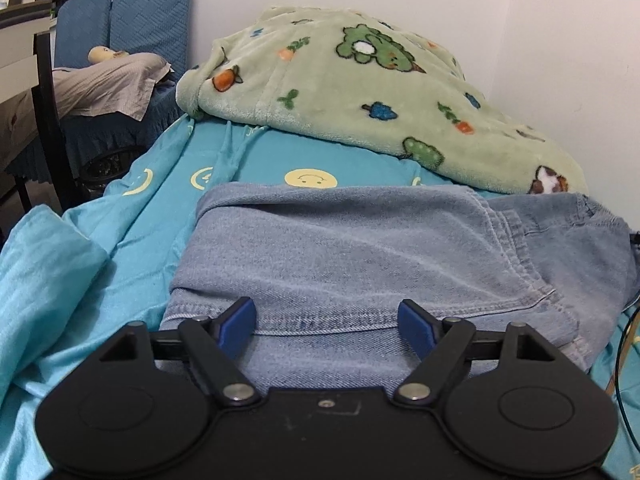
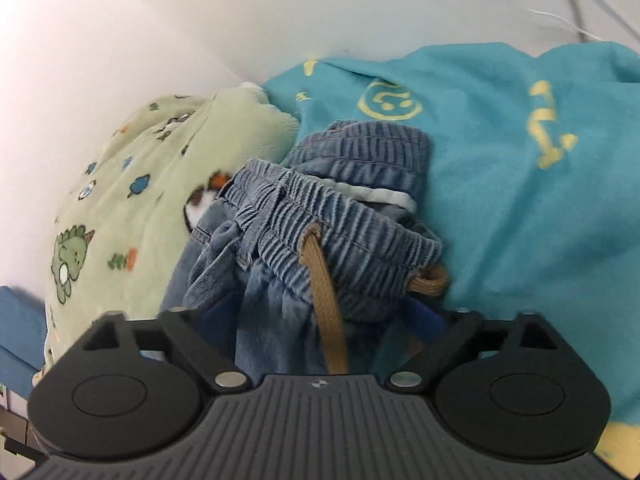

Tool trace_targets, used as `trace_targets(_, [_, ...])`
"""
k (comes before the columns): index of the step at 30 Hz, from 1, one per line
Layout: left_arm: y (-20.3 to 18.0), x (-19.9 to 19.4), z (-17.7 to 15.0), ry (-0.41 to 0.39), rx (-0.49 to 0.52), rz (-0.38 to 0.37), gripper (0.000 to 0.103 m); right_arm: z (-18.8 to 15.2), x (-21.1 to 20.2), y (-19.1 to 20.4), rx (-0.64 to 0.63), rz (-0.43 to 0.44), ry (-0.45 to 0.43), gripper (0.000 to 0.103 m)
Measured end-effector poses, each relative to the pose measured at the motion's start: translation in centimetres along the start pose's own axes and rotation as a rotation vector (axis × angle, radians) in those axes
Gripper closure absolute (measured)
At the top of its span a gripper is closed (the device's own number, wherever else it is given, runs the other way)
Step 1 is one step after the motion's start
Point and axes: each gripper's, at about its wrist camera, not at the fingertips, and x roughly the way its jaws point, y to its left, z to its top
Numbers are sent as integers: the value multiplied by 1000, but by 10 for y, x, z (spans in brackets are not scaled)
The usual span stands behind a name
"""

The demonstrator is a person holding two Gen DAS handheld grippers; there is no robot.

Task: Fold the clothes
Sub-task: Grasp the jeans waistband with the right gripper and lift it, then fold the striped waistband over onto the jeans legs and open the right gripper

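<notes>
Light blue denim shorts point(image 1: 360, 256) lie folded on the turquoise bed sheet point(image 1: 100, 240). My left gripper point(image 1: 326, 322) is open, its blue pads resting over the near hem of the shorts, holding nothing. In the right wrist view the shorts' elastic waistband point(image 2: 340, 216) with a tan drawstring point(image 2: 328, 300) is bunched right in front of my right gripper point(image 2: 320, 320). Its jaws stand wide apart with waistband fabric between them, and the denim hides most of the fingers.
A green fleece blanket point(image 1: 360, 92) with cartoon prints is heaped behind the shorts against the white wall; it also shows in the right wrist view point(image 2: 132, 200). A blue chair point(image 1: 132, 40) with grey cloth stands at the far left. The sheet point(image 2: 540, 200) extends right.
</notes>
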Motion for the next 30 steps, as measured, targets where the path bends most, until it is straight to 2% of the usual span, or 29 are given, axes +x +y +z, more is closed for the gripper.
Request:
trace_targets(1, [-1,1,0,0,4,4,26,1,3,1,-22,-14,-7,8])
trace_targets(3, [-2,4,0,1,12,12,25,1,0,-2,-26,-51,-22,28])
trace_targets(5, [-2,3,2,1,1,12,25,4,-7,2,-74,-55,-36,61])
trace_targets(8, [6,-3,8,-1,-49,-5,26,1,-26,30,-222,-51,-113,74])
trace_targets(14, [24,-29,23,-69,-101,-24,26,-16,-72,97,-377,-32,-287,81])
trace_targets(18, [32,-51,35,-125,-117,-42,26,-37,-104,151,-556,6,-386,83])
trace_targets(22, [52,-71,44,-189,-166,-65,26,-75,-129,206,-760,72,-447,84])
trace_targets(27, [84,-90,52,-251,-268,-93,26,-155,-137,260,-1085,210,-451,84])
trace_targets(30, [102,-93,52,-260,-335,-101,26,-218,-126,268,-1242,276,-375,85])
